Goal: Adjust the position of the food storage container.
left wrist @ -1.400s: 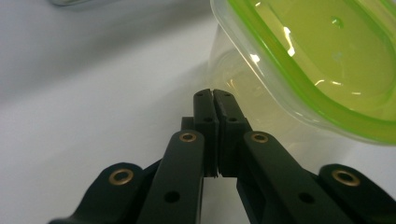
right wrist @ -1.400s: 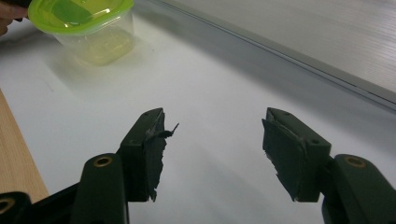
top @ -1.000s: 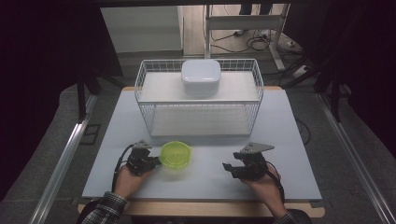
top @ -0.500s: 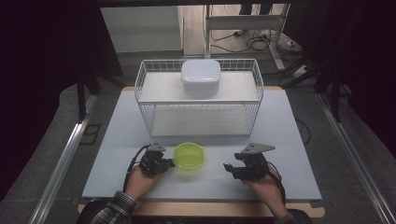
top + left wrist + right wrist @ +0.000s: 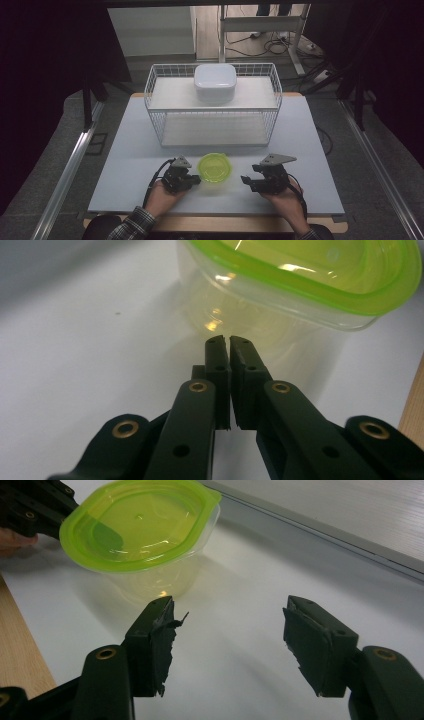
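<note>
A clear plastic container with a lime-green lid [image 5: 215, 167] stands on the white table near the front, between my two grippers. My left gripper [image 5: 196, 179] lies low at its left side, jaws shut with nothing between them. In the left gripper view the shut tips [image 5: 229, 342] point straight at the container's clear wall [image 5: 260, 320], right up against it. My right gripper [image 5: 246, 181] rests to the container's right, open and empty. Its view shows the container [image 5: 140, 530] ahead to the left of the spread jaws [image 5: 230, 615], with the left gripper [image 5: 30, 505] behind it.
A white wire basket [image 5: 155, 125] stands across the middle of the table [image 5: 130, 155], open at the top. A white lidded box [image 5: 215, 82] sits at its back. The wooden table edge [image 5: 225, 222] runs along the front by the hands.
My left gripper has slid to the right along the table's front, and the green-lidded container has moved right with it toward the middle. The right gripper has stayed put.
</note>
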The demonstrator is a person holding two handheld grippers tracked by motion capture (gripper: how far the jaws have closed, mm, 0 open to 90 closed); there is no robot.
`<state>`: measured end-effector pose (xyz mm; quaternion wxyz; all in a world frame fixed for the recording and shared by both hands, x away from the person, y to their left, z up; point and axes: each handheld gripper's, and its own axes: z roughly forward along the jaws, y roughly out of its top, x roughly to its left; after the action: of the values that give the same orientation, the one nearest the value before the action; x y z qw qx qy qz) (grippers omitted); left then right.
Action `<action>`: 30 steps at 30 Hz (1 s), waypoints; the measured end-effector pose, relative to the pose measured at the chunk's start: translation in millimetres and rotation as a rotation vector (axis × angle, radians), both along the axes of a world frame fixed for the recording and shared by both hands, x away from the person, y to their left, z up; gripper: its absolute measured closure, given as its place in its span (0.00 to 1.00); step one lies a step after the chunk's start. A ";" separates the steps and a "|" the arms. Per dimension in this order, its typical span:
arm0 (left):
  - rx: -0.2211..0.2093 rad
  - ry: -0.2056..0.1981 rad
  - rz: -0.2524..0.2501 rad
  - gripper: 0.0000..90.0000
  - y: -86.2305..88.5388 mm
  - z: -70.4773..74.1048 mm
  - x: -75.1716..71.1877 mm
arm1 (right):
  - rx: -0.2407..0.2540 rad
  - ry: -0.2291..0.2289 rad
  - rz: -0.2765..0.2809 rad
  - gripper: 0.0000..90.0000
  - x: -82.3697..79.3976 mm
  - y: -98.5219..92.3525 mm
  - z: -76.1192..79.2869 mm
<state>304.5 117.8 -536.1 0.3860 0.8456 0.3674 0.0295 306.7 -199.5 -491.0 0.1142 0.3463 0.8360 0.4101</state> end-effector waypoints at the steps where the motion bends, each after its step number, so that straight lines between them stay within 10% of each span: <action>1: -0.004 0.003 -0.002 0.97 -2.3 -0.9 -0.5 | 0.000 0.000 0.001 0.42 0.0 0.0 -0.1; 10: 0.062 -0.089 0.049 0.86 13.6 12.6 -9.6 | 0.003 -0.001 -0.001 0.42 -0.1 -2.2 1.2; 15: 0.078 -0.174 0.063 0.59 27.3 22.9 -23.4 | 0.012 -0.002 -0.007 0.41 -0.3 -5.0 2.4; 30: 0.032 -0.235 0.143 0.07 65.6 24.6 -42.6 | 0.017 -0.013 0.002 0.33 0.3 -4.0 2.4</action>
<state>262.0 183.4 -511.5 0.4095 0.8141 0.3787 0.1617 307.0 -203.5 -488.6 0.1165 0.3439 0.8320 0.4195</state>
